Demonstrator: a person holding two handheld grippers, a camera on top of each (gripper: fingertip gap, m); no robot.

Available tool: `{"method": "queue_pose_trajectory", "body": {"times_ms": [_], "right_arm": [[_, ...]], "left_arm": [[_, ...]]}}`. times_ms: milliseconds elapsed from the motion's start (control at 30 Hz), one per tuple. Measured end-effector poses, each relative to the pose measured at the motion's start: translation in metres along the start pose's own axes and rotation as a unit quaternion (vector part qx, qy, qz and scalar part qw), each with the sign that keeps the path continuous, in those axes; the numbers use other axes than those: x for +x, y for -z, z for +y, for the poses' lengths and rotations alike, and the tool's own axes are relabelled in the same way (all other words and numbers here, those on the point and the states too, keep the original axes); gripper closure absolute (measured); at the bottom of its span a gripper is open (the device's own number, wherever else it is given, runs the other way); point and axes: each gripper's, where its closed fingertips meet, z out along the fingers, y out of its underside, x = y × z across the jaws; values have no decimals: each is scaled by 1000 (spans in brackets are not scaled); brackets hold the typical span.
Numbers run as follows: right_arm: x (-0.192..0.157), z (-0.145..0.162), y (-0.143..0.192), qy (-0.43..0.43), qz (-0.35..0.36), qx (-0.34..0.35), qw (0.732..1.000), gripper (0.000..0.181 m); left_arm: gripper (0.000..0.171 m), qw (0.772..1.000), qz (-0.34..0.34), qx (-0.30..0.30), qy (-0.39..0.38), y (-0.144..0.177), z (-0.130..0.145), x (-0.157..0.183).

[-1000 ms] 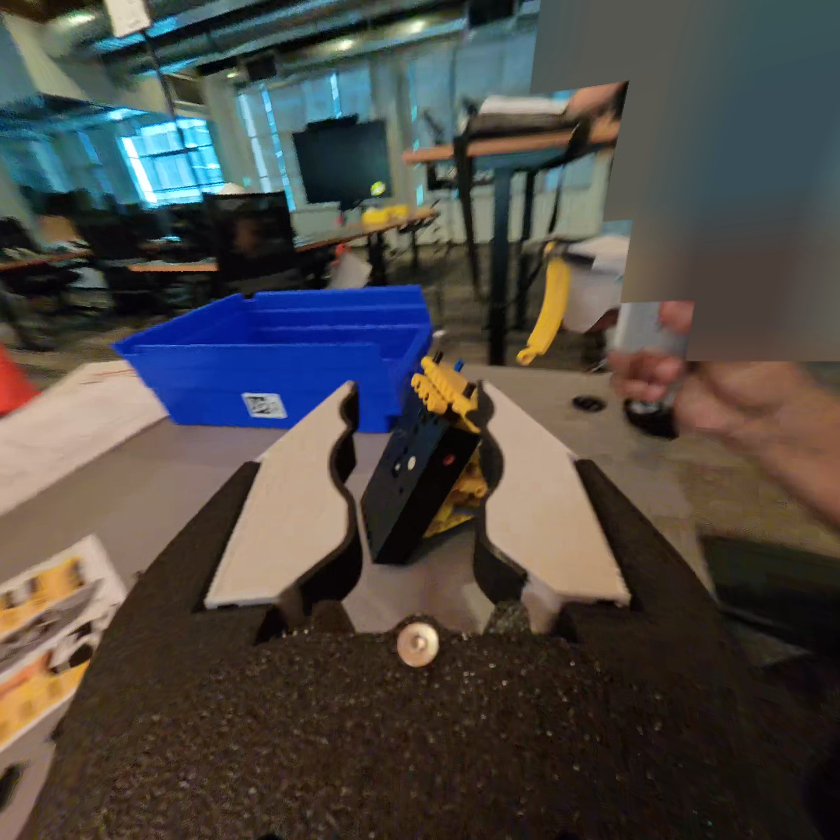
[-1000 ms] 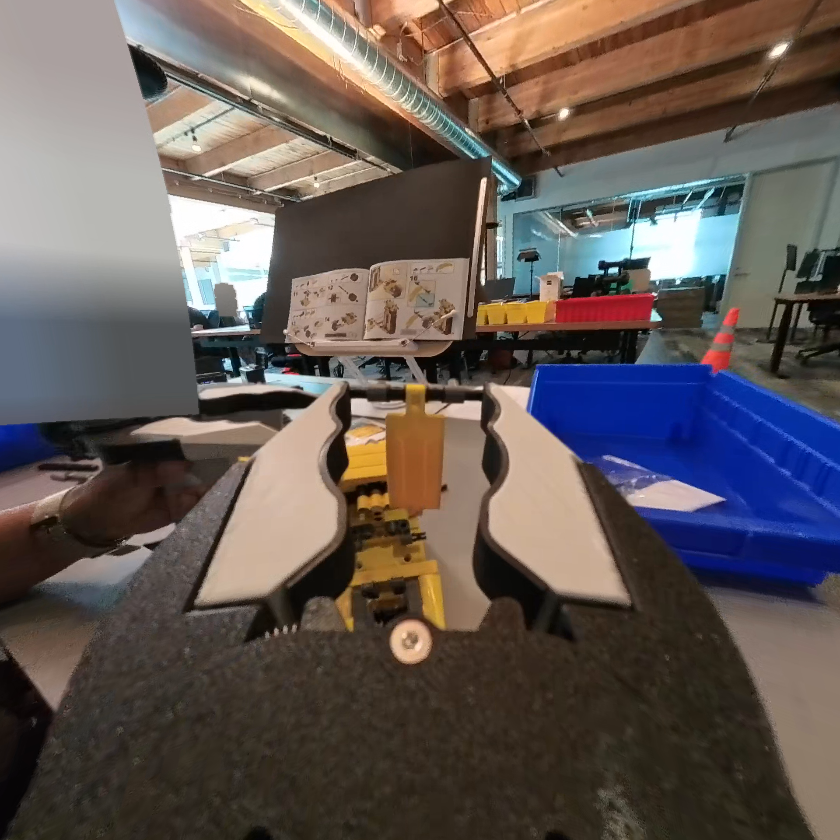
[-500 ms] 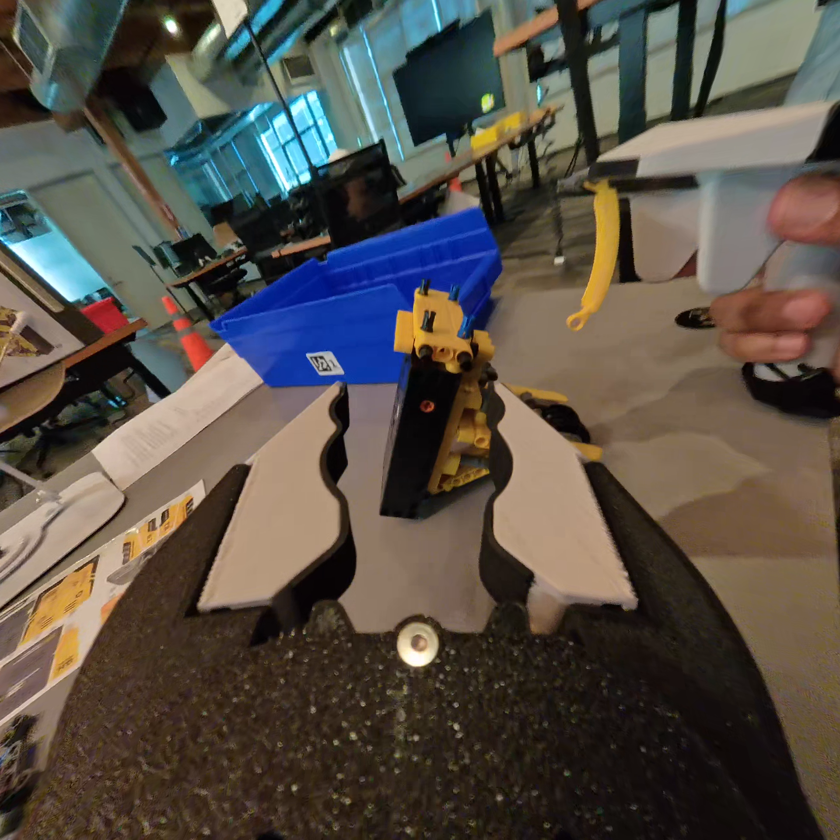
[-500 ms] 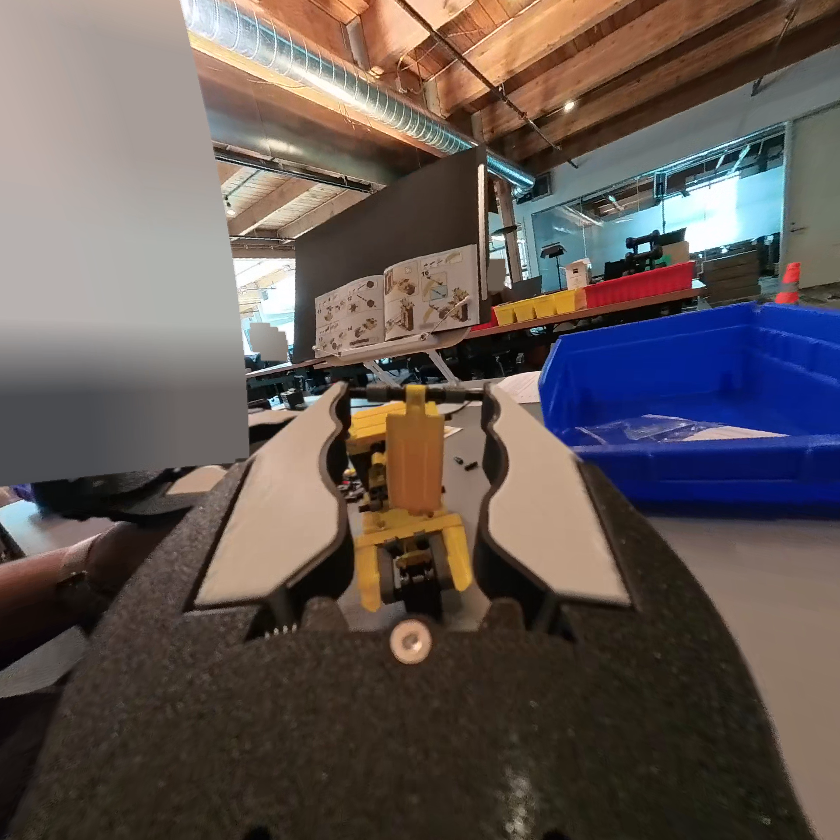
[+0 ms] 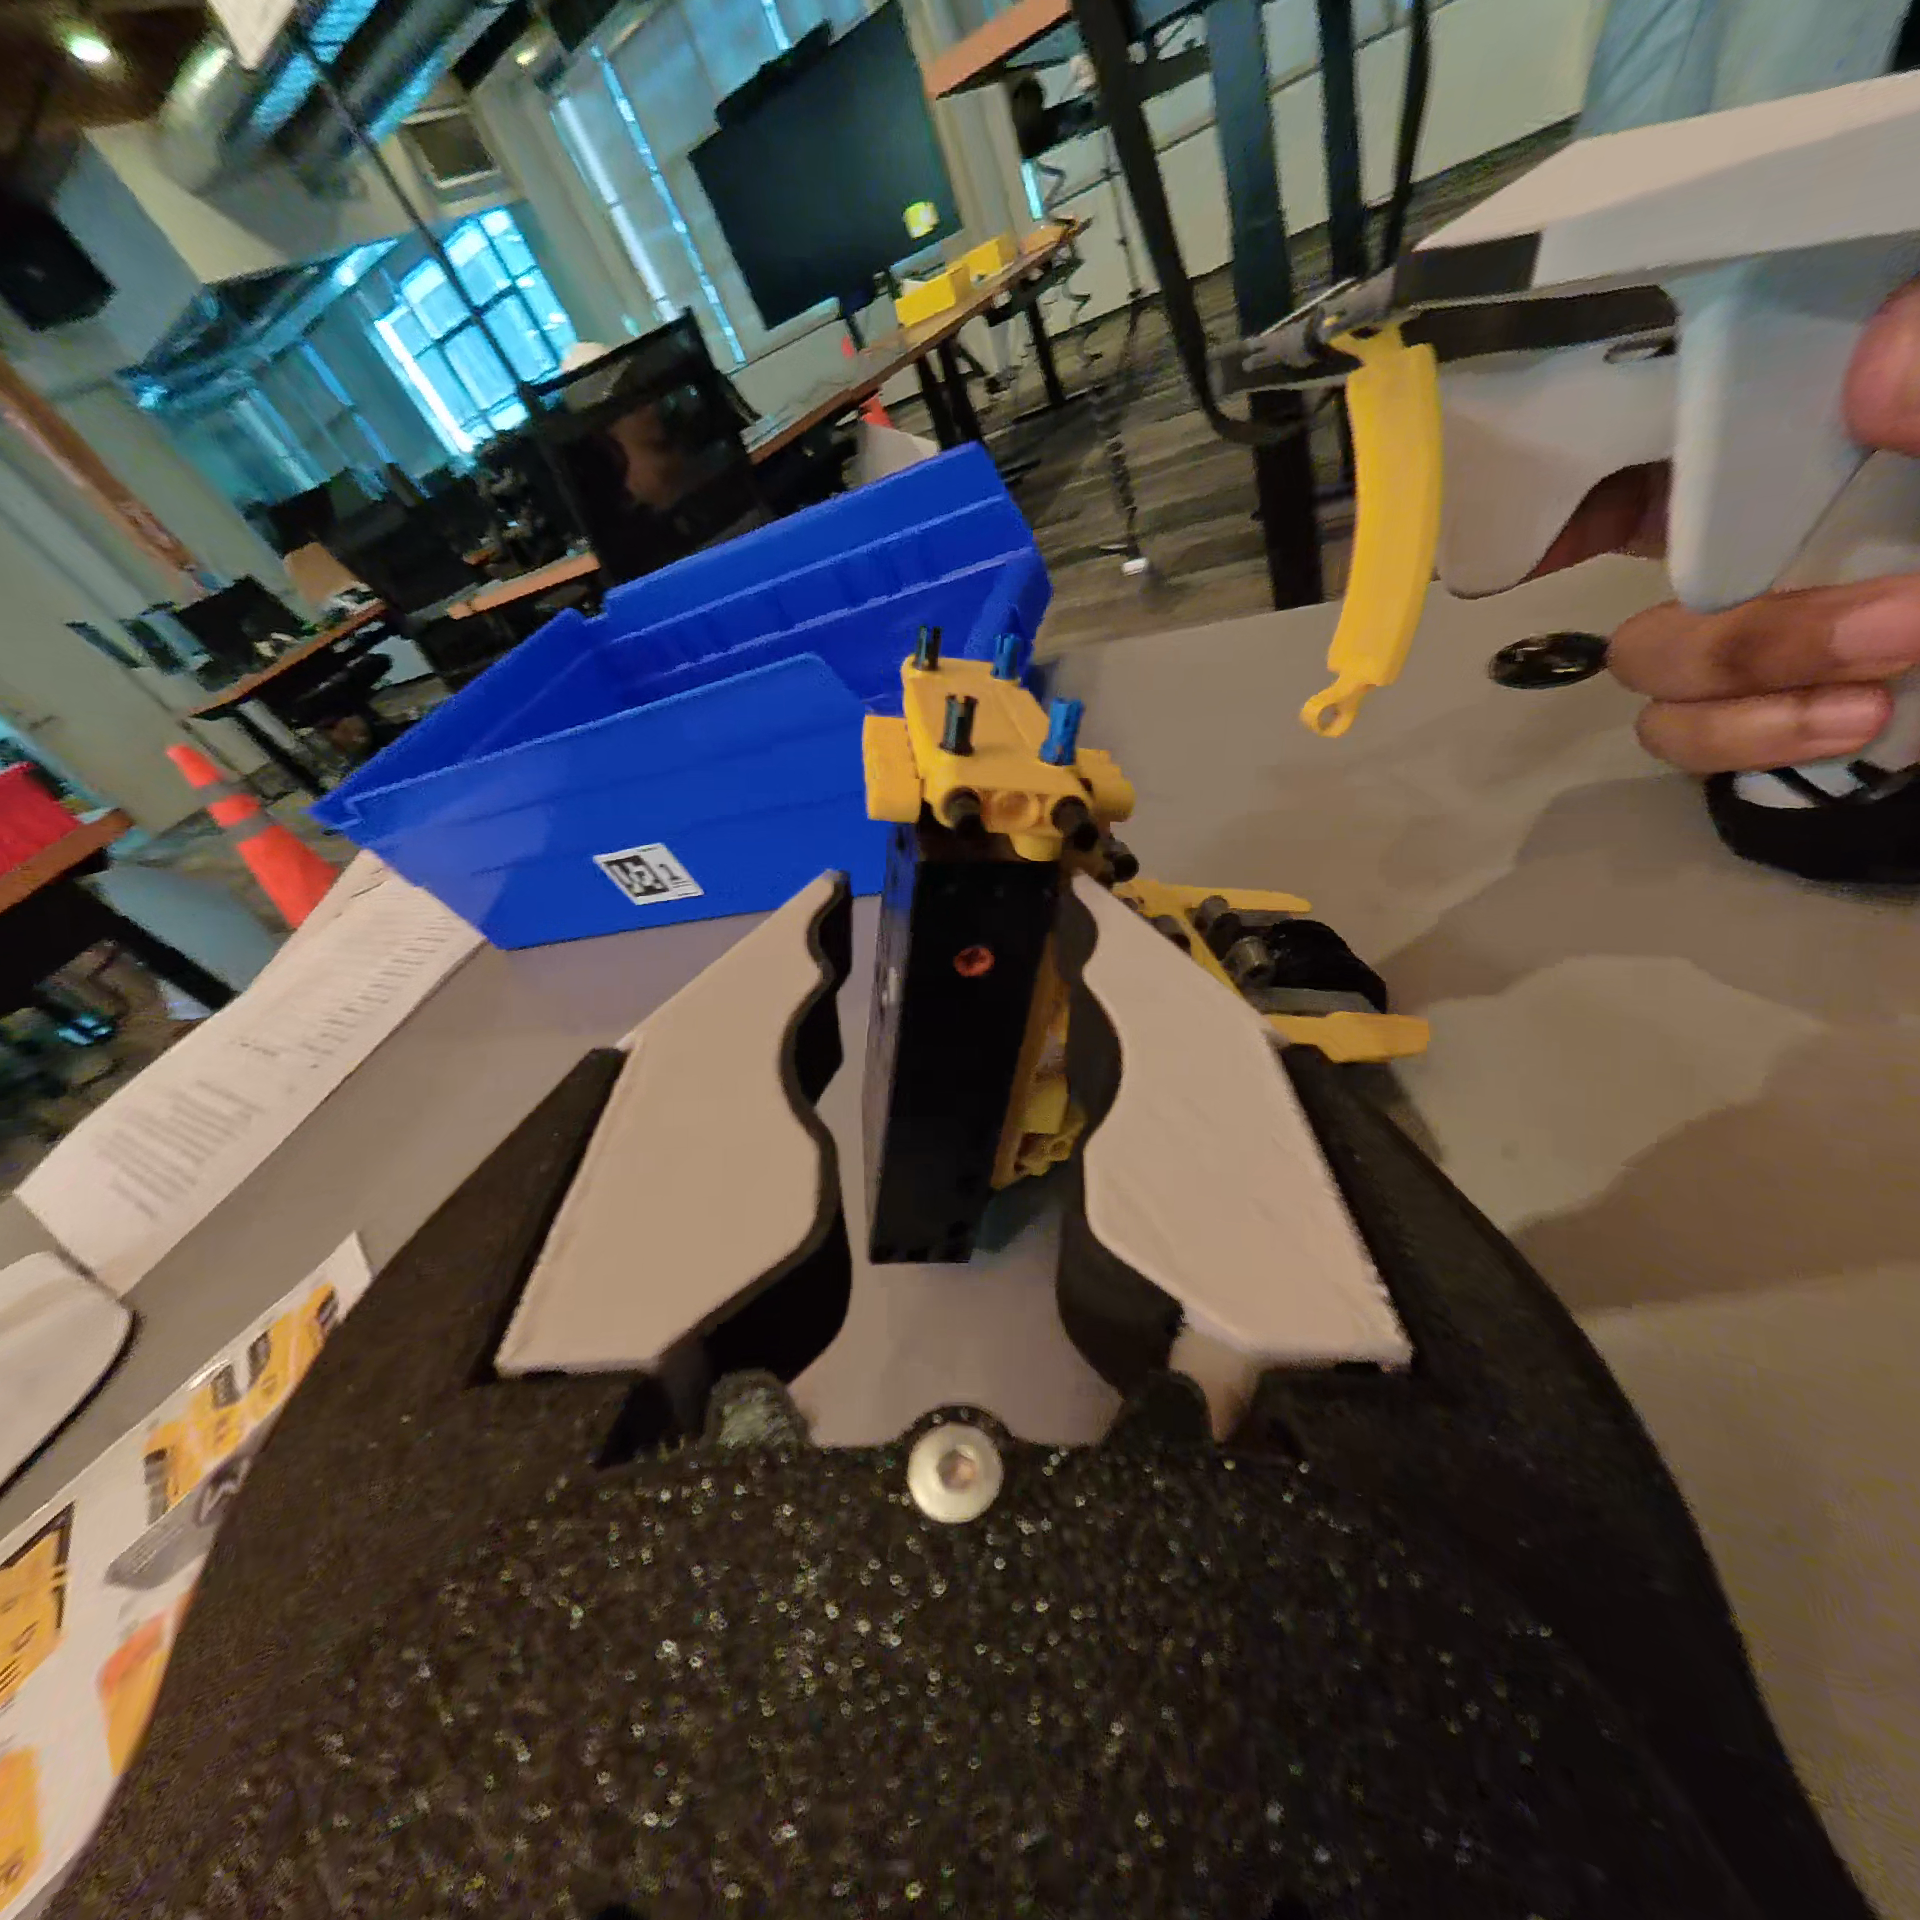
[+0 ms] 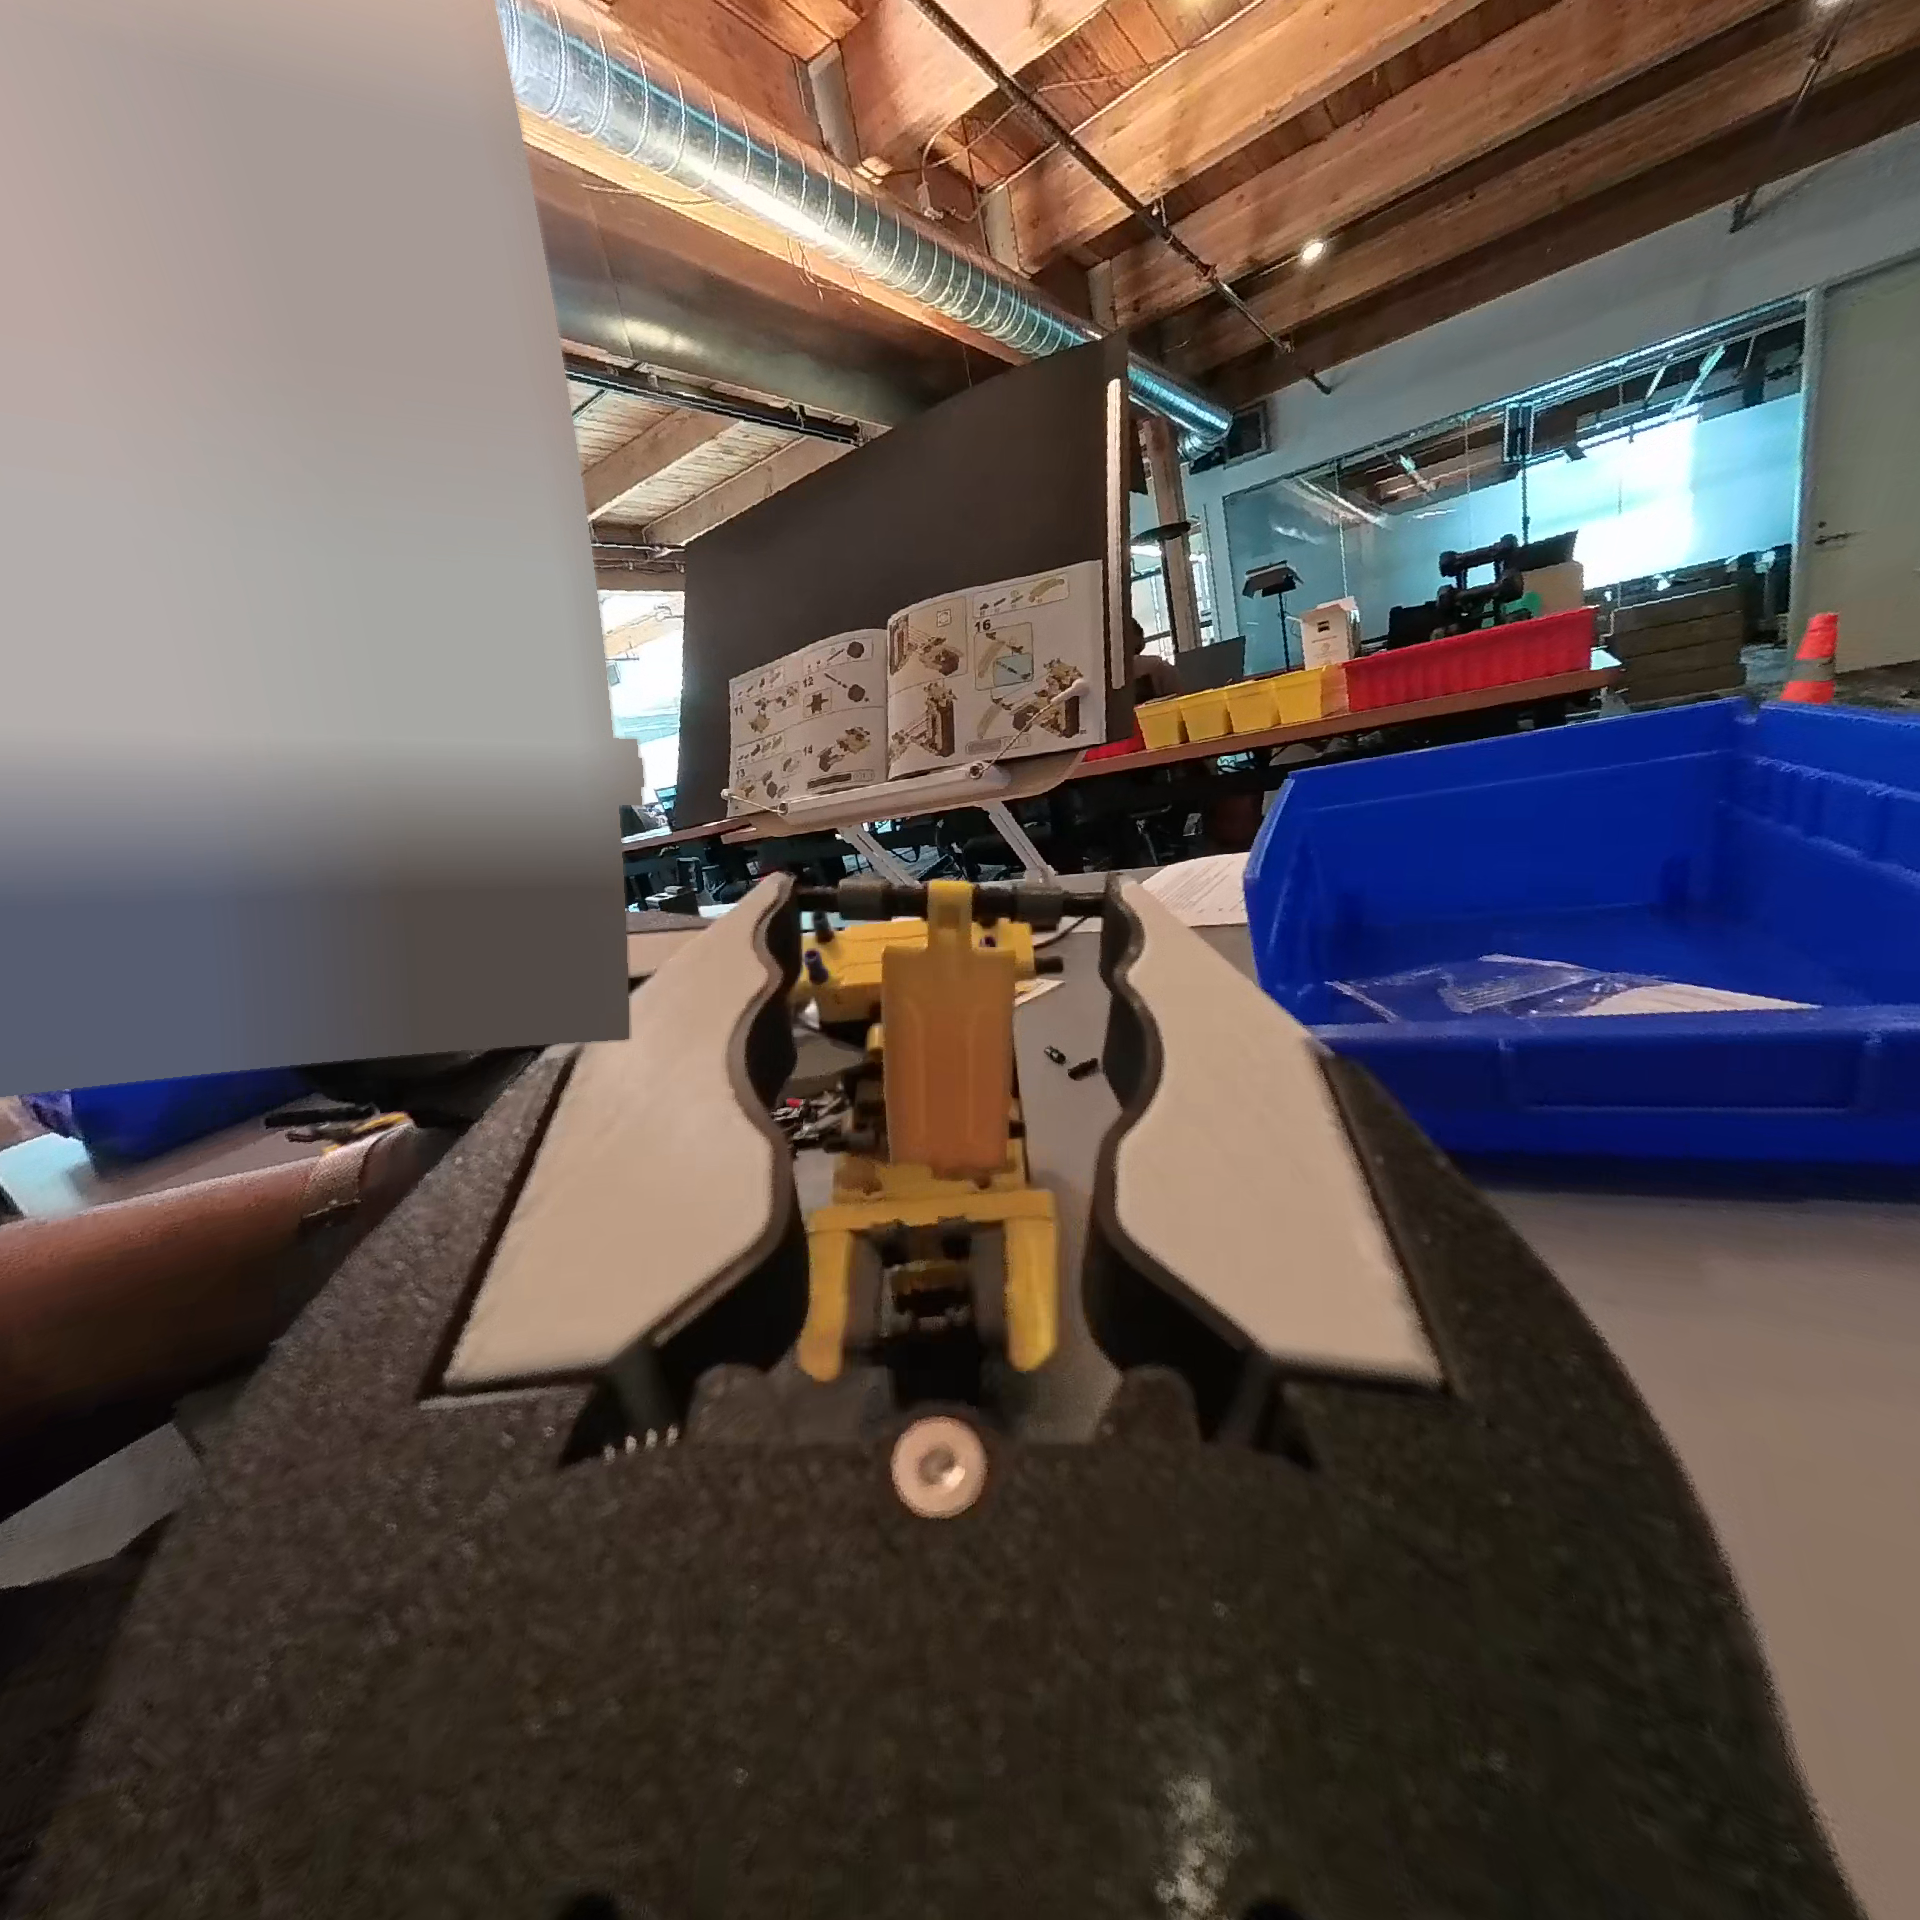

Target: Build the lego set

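Observation:
My left gripper (image 5: 961,904) is shut on a black block (image 5: 951,1049) topped by a yellow brick assembly with black and blue pins (image 5: 997,769), and holds it upright above the grey table (image 5: 1558,1143). My right gripper (image 6: 945,896) is shut on a thin black axle (image 6: 1039,902). A curved yellow panel (image 6: 945,1049) hangs from the axle. In the left wrist view the right gripper (image 5: 1288,348) and the panel (image 5: 1387,499) hang up and to the right of the held block. A second yellow and black assembly (image 5: 1278,966) lies on the table; in the right wrist view a yellow forked part (image 6: 930,1288) shows under the panel.
A blue bin (image 5: 675,769) stands behind the block; in the right wrist view the bin (image 6: 1558,1081) has a clear bag inside. Paper sheets (image 5: 260,1060) and a leaflet (image 5: 83,1558) lie at the left. An open instruction booklet (image 6: 914,686) stands on a holder. Small black pins (image 6: 1070,1060) lie on the table. About 10 cm separates my left fingertips from my right.
The left gripper has turned the block from tilted to upright. The right gripper with the hanging yellow panel has come lower and nearer to the assemblies.

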Motion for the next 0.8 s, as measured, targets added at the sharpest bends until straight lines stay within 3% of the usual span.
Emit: {"method": "queue_pose_trajectory", "body": {"times_ms": [67,200,567,700,800], "right_arm": [[1,0,0,-1,0,1,1000,124],[1,2,-1,-3,2,-5,1000,124],[-16,23,-21,10,43,-56,997,124],[-21,18,-19,-5,43,-66,997,124],[-9,5,-10,38,76,-60,995,124]], "left_arm": [[144,1000,6,4,-6,1,0,0],[146,1000,-9,9,-20,2,-1,-2],[147,995,-47,9,84,0,-17,12],[147,996,-77,9,34,0,-19,12],[148,996,-88,15,-17,1,-21,14]]}}
